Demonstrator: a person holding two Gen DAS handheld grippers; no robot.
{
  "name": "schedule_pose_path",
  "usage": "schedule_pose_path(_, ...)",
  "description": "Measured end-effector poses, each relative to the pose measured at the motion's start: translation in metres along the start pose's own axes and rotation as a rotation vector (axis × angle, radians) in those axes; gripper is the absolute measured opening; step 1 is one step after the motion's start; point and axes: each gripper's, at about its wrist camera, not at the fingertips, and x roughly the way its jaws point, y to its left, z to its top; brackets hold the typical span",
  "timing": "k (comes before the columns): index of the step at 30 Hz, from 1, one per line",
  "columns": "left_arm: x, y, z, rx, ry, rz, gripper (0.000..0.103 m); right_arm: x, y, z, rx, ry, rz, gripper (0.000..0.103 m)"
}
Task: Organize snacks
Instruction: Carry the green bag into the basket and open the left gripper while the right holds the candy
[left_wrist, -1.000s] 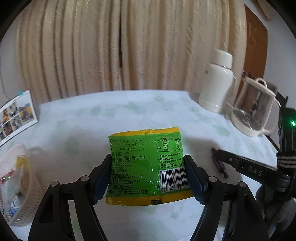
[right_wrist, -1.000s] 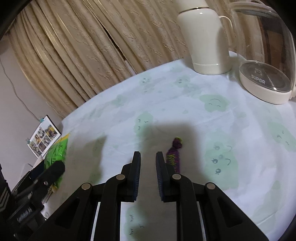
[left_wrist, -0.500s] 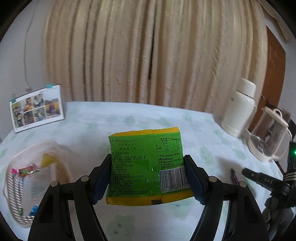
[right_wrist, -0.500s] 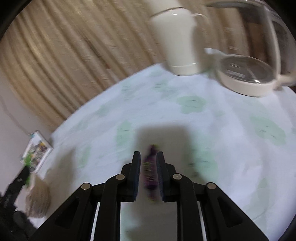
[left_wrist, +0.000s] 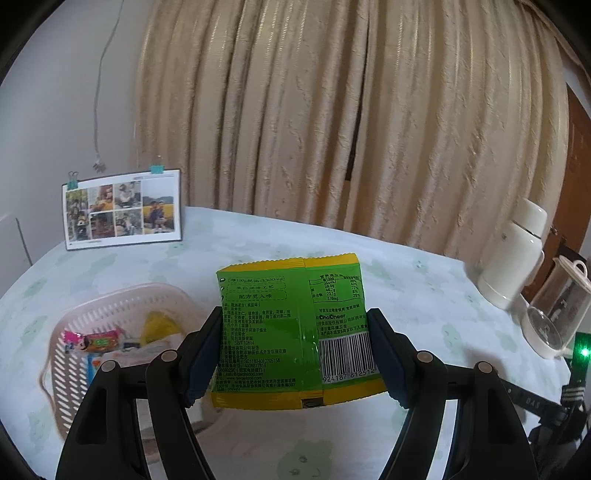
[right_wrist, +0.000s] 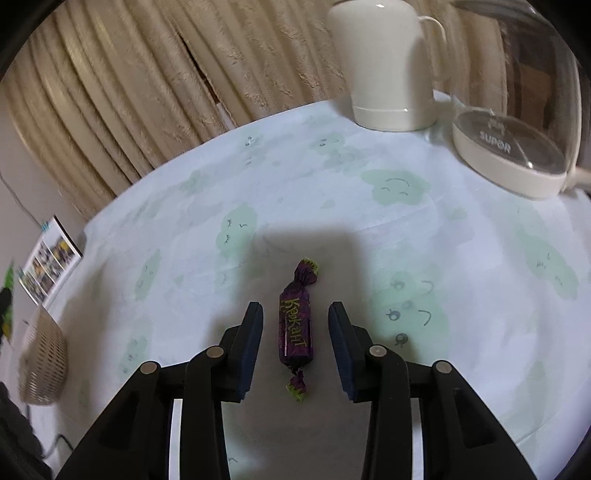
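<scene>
1. The left gripper (left_wrist: 295, 350) grips a green and yellow snack packet (left_wrist: 291, 328) by its 2 side edges and holds it flat, clear of the bench (left_wrist: 406, 280), printed back facing the camera.

2. The pink slotted basket (left_wrist: 110, 306) sits on the bench just left of and below that packet. It already contains a red and pink wrapped sweet (left_wrist: 92, 341), something yellow and a few other wrappers too blurred to identify.

3. Step in hand, by judgement: the packet is in transit to the basket. The next move calls for carrying it left over the basket rim, lowering it, then parting the gripper fingers.

4. The right gripper (right_wrist: 295, 347) stands wide and empty, low over the bench, its fingers straddling a purple wrapped candy (right_wrist: 295, 321) without touching it. The candy lies lengthwise between them, 1 twisted end pointing ahead and 1 back toward the camera.

5. For that side, the next move calls for closing on the candy's thick middle, not the thin twisted ends.

6. Room around the basket: bare patterned cloth lies beyond it, up to the clipped photo sheet (left_wrist: 122, 210) propped at the bench's rear edge. The basket appears to stand near the bench's left edge, so a shove from the packet could nudge it outward.

7. A white thermos jug (right_wrist: 384, 62) and a glass kettle (right_wrist: 517, 147) stand well right of the basket, beyond the candy, with open cloth between.
</scene>
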Motion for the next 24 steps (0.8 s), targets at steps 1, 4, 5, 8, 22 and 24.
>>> schedule_pose_path(1, 0.000, 0.002, 0.000, -0.004, -0.002, 0.005, 0.075, 0.000, 0.003, -0.001, -0.020, 0.000, -0.019, 0.027)
schedule_pose_path(4, -0.001, 0.009, 0.000, -0.017, -0.004, 0.023, 0.075, 0.002, 0.005, -0.002, -0.045, 0.005, -0.031, 0.017)
schedule_pose_path(5, 0.000, 0.012, -0.001, -0.021, -0.003, 0.028, 0.075, 0.002, 0.006, -0.002, -0.047, 0.005, -0.033, 0.016)
schedule_pose_path(8, 0.000, 0.021, -0.001, -0.038, -0.002, 0.046, 0.075, 0.000, 0.005, -0.002, -0.044, 0.004, -0.031, 0.015)
schedule_pose_path(22, -0.003, 0.069, -0.001, -0.097, -0.029, 0.167, 0.075, -0.008, 0.004, 0.000, -0.003, -0.033, 0.060, 0.015)
schedule_pose_path(24, -0.004, 0.076, -0.001, -0.108, -0.031, 0.185, 0.075, -0.008, 0.004, 0.000, -0.002, -0.034, 0.061, 0.015)
